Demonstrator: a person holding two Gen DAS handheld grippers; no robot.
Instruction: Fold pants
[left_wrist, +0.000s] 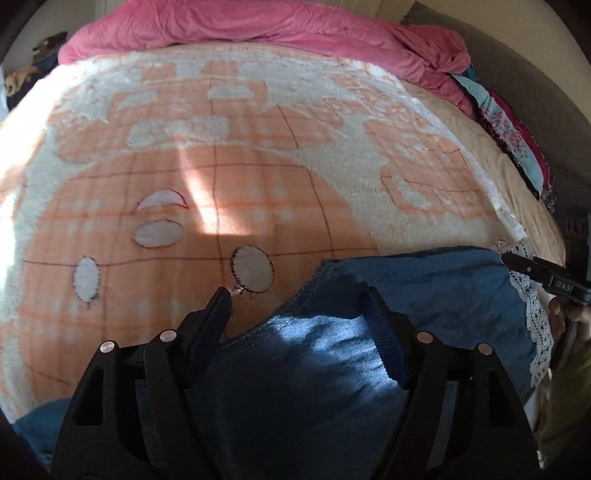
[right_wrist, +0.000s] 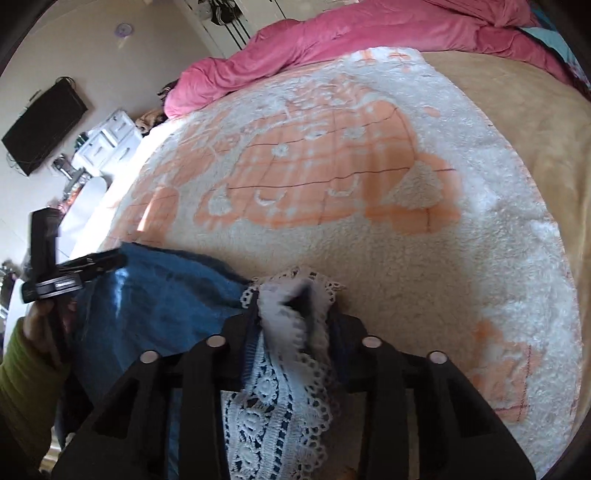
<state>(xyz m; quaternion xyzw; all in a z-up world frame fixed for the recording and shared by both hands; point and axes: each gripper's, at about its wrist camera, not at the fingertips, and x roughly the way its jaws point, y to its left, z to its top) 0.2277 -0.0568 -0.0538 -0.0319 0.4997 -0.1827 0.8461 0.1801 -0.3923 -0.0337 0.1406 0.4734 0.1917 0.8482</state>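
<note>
The blue denim pants with white lace trim lie bunched at the bed's six-o'clock edge. The left gripper straddles denim, grip uncertain; the right gripper grasps lace. Folding looks barely started.

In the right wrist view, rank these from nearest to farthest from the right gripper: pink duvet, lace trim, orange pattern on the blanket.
1. lace trim, between the right gripper's fingers.
2. orange pattern, mid-blanket ahead.
3. pink duvet, at the far edge.
</note>
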